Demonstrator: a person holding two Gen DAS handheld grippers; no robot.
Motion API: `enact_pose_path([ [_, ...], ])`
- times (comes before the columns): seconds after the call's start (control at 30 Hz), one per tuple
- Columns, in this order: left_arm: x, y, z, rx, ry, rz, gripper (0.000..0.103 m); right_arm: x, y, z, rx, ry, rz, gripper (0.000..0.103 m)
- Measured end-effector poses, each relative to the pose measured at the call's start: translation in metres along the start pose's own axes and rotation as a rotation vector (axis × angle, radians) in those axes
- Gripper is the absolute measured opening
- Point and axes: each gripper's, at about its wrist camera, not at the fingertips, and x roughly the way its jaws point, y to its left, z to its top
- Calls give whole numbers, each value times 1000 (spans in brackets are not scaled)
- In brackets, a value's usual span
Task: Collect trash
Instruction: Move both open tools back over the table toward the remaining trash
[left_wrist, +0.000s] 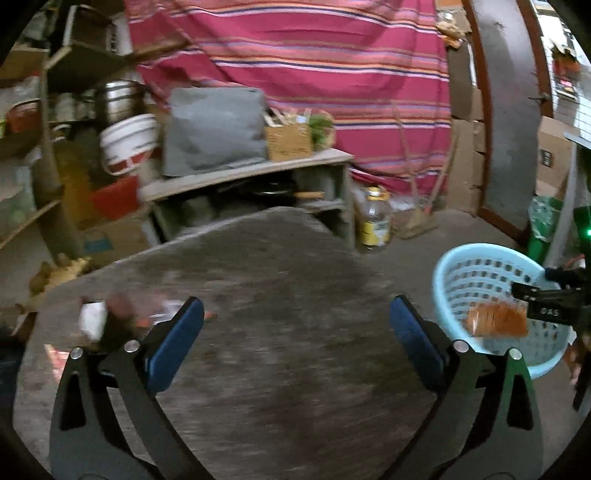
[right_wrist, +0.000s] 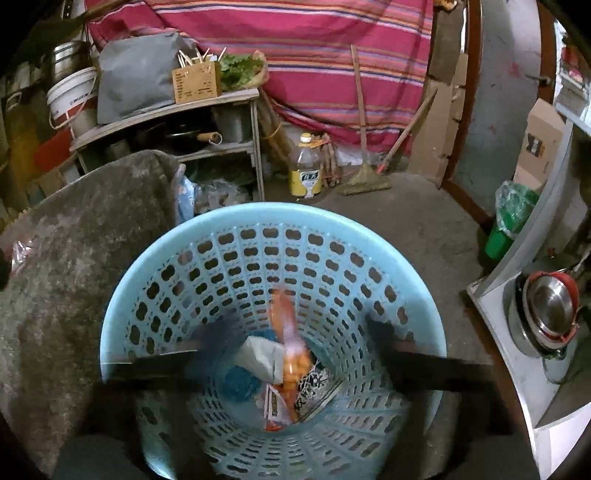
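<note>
left wrist: left claw (left_wrist: 295, 332) wide open, empty, over the grey tabletop (left_wrist: 258, 280); blurred scraps (left_wrist: 110, 321) just left of it, easy to misgrab. right wrist: right claw (right_wrist: 291, 339) spread open above the blue basket (right_wrist: 155, 254), orange wrapper (right_wrist: 290, 354) inside with other trash; risk: clipping the rim tips the basket.

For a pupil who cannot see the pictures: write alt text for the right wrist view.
An orange snack wrapper drops between the open right gripper fingers into a light blue perforated basket, which already holds other wrappers. The basket stands on a concrete floor beside a grey table, with cluttered shelves and a striped cloth behind.
</note>
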Motion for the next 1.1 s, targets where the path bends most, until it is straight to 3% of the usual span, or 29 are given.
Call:
enact_pose_path([
  [0.17,-19,67,-5,-65,-8,64,97,-4,23,7,-21,5,13,86],
  [0.3,-26,113,-14,-122,-8,104,97,-24,55,15,-45,-70,13,96],
  [0.47,-28,169,-30,-178,11,179,97,-45,107,24,-80,-146,62,98],
  [0.77,-43,249,-56,-256,39,326,97,-43,195,33,-102,-140,176,98],
  [1.1,-45,333,-101,-352,120,447,97,-37,268,36,-164,-135,221,98],
])
